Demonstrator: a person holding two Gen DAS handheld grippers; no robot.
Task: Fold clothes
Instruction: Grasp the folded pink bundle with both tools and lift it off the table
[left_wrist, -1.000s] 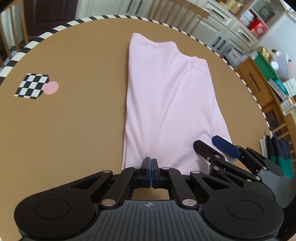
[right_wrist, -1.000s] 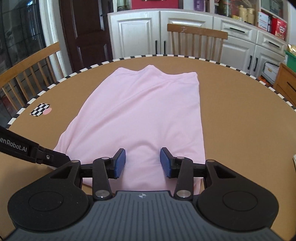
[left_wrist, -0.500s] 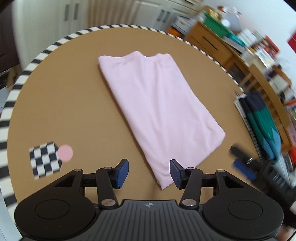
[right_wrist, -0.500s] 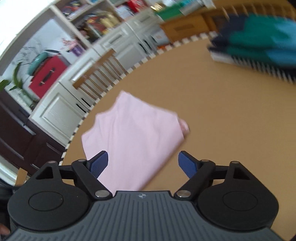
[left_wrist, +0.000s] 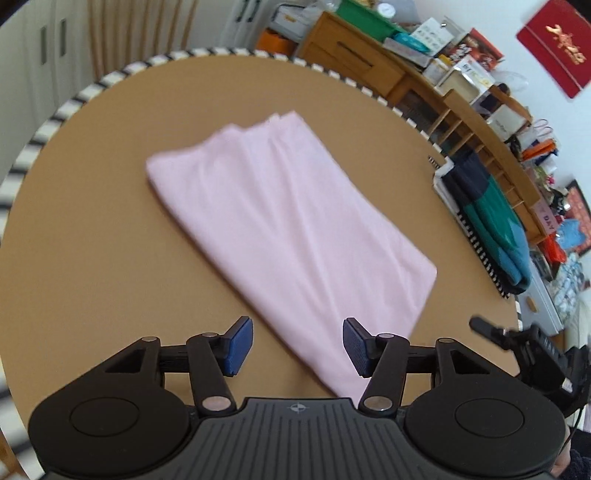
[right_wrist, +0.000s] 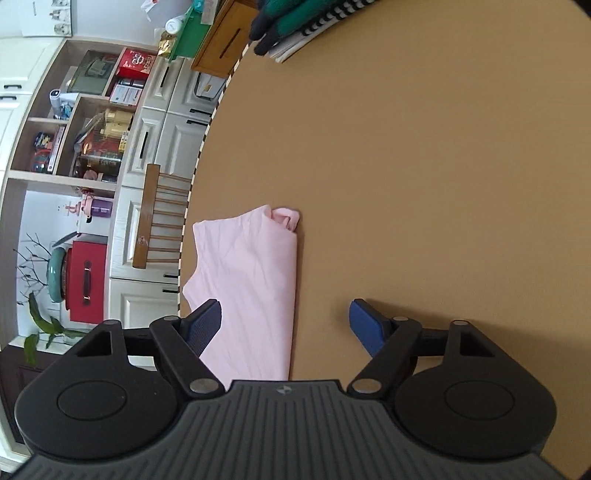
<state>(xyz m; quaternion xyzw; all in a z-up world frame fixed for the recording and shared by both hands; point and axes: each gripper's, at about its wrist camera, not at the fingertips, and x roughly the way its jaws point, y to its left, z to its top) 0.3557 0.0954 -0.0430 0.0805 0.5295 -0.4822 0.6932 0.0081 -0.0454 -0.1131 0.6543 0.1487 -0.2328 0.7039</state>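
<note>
Left wrist view, left to right:
- Round table (left_wrist: 92, 229): brown top, black-and-white striped rim.
- Left gripper (left_wrist: 297, 345): jaws opening, blue pads apart, grasping nothing; it hangs above the table with the near corner of the cloth showing below the gap.
- Pink garment (left_wrist: 288, 225): folded into a long band, lying flat and slantwise across the middle of the table, slightly blurred.
- Stack of folded clothes (left_wrist: 487, 218): dark blue, green and teal, on a striped board at the table's right edge, well apart from the pink garment.
- Right gripper (left_wrist: 517, 343): partly seen at the lower right, blurred.

Right wrist view, left to right:
- Shelves and white cabinets, a wooden chair (right_wrist: 159, 218) beside the table rim.
- Pink garment (right_wrist: 251, 280): on the table near that rim, one end bunched.
- Right gripper (right_wrist: 284, 325): released, pads wide apart, holding nothing; its left pad overlaps the garment in view.
- Bare table (right_wrist: 424, 166) to the right.
</note>
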